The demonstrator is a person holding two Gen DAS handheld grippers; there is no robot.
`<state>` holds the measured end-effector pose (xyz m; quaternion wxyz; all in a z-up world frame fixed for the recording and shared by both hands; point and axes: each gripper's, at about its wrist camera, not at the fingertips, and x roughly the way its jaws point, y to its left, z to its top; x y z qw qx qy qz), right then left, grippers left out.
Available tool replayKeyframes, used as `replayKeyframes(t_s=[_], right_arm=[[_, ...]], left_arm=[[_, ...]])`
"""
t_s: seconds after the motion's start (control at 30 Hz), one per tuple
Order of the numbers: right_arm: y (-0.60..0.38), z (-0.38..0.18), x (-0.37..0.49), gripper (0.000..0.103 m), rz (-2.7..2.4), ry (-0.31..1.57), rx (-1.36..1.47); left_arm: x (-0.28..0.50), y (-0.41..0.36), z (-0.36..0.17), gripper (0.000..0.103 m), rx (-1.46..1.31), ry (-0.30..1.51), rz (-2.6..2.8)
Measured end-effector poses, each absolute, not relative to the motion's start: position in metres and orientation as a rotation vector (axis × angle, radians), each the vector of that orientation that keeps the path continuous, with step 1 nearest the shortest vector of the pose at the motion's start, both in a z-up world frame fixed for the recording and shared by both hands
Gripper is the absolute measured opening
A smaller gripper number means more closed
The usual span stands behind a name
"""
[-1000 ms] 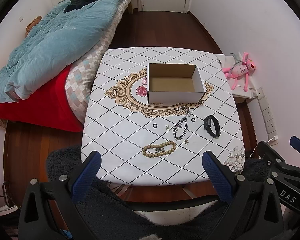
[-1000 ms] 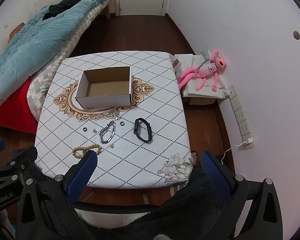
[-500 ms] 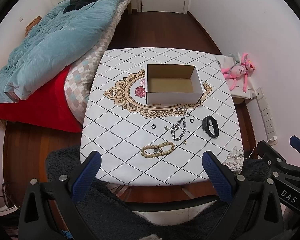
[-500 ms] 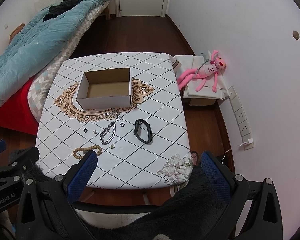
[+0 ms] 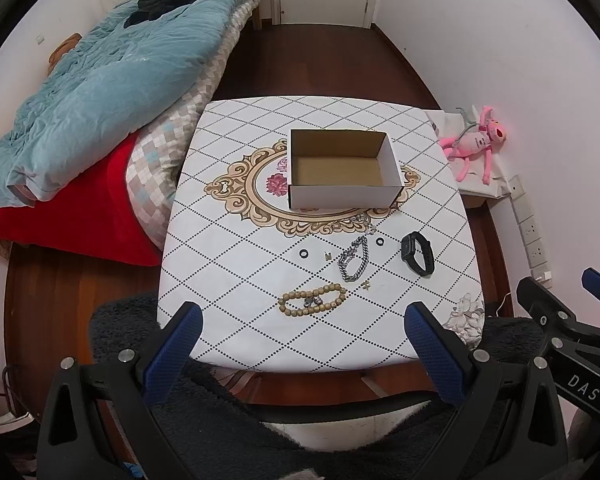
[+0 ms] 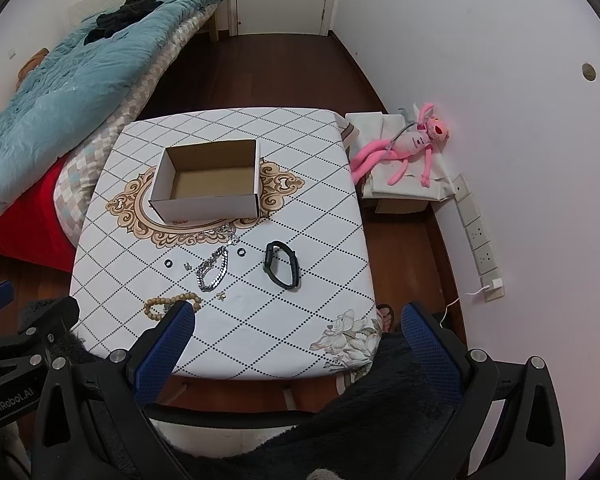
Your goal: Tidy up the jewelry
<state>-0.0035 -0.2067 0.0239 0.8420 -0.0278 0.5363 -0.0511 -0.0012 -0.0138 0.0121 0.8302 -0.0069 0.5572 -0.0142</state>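
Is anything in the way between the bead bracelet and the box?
Yes. The silver chain bracelet and small rings lie on the table between the bead bracelet and the open box. They lie flat, so lifting over them should work.

Left gripper (image 5: 302, 324) with blue-padded fingers spread wide, holding nothing, raised above the near edge of a square table with white diamond-patterned cloth (image 5: 236, 264). Open white cardboard box, brown inside (image 5: 342, 174), on the gold medallion print. Nearer: tan wooden bead bracelet (image 5: 313, 300), silver chain bracelet (image 5: 354, 259), black fitness band (image 5: 418, 253) to its right, two small black rings (image 5: 303, 254) (image 5: 379, 242). Right gripper (image 5: 560, 316) at the right edge, jaws not discernible. Light blue quilt (image 5: 112, 80) left; pink plush toy (image 5: 476, 142) right.
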Motion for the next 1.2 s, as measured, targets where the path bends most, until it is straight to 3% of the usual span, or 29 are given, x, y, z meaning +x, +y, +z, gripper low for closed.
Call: replayKeyframes(t_s=[1.2], right_arm=[[-0.2096, 0.0335, -0.0049, 0.103, -0.113, 1.119, -0.059]], left_arm=[[-0.0048, -0.0102, 0.0191, 0.103, -0.026, 1.166, -0.050]])
